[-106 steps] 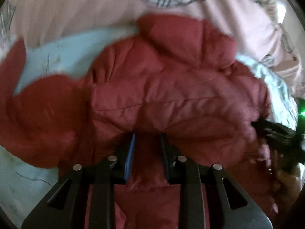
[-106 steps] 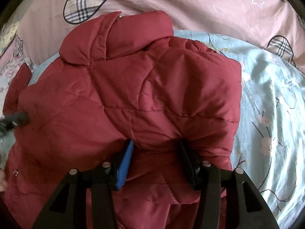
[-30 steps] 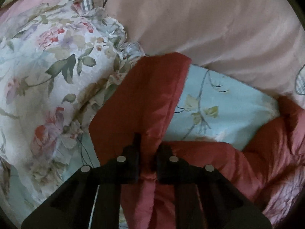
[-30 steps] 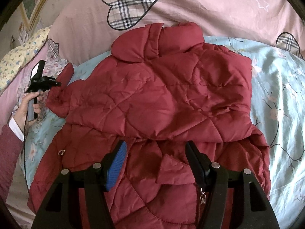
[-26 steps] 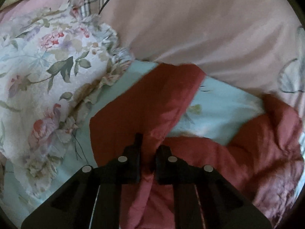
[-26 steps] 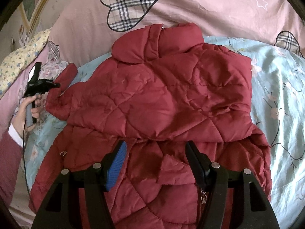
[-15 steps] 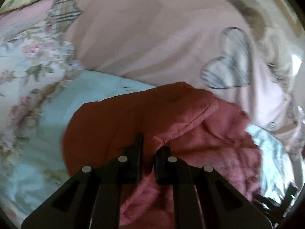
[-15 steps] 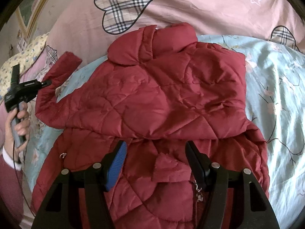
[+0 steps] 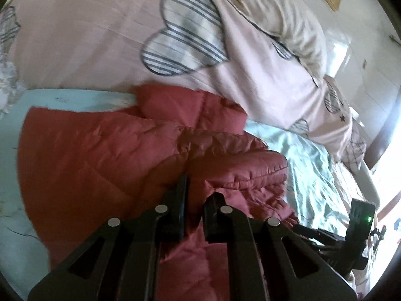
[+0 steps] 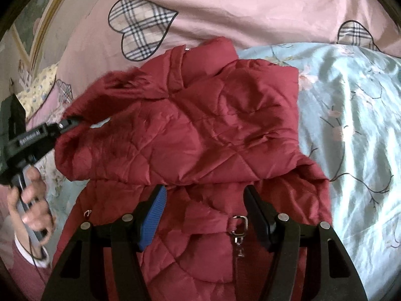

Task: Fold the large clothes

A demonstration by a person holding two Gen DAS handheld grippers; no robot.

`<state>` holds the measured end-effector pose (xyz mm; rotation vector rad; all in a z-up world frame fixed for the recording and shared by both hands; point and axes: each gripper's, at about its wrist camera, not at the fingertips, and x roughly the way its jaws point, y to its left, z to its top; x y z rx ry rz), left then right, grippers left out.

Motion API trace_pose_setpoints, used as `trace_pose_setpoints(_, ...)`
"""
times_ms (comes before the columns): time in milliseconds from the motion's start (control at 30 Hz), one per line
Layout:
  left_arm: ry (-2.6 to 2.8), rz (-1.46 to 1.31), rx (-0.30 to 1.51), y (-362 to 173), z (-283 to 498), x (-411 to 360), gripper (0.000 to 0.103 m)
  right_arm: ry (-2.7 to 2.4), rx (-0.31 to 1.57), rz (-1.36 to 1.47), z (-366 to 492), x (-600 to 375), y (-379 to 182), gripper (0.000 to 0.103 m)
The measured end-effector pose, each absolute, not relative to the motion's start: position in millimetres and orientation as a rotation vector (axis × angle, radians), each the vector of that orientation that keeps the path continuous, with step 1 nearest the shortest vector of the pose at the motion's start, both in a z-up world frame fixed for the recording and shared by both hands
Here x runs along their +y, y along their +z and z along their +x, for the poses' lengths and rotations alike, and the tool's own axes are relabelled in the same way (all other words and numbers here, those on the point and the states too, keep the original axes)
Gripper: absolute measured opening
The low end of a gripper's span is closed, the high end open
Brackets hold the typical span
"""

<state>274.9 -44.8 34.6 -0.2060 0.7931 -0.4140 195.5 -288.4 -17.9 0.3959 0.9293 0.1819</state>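
Pale blue floral bedsheet (image 10: 351, 125) under a quilted red puffer jacket (image 10: 200, 130), pink heart-print duvet (image 10: 225, 7) behind. Left gripper (image 9: 194, 190) pinches its sleeve (image 9: 238, 165); right gripper (image 10: 204, 200) gapes empty; sheet bare on the right.

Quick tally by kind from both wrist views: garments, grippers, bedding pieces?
Red quilted jacket: 1
Grippers: 2, the left gripper shut on the jacket's sleeve, the right gripper open above the jacket
Bedding: 2, pink duvet with plaid hearts, pale blue floral sheet
Total: 5
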Motion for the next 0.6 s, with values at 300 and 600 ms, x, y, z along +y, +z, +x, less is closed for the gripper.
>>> trace_pose_setpoints(300, -0.456, -0.219, 0.859, 0.0, 273.3, -89.8, 0.008, 0.179, 0.899, 0.543, 194.8, -322.4, -13.5, 0.067)
trace_pose_setpoints(600, -0.491, -0.253, 0.872, -18.8, 268.0, -102.4, 0.008, 0.359, 0.859, 0.897, 237.3, -341.2, -31.2, 0.076)
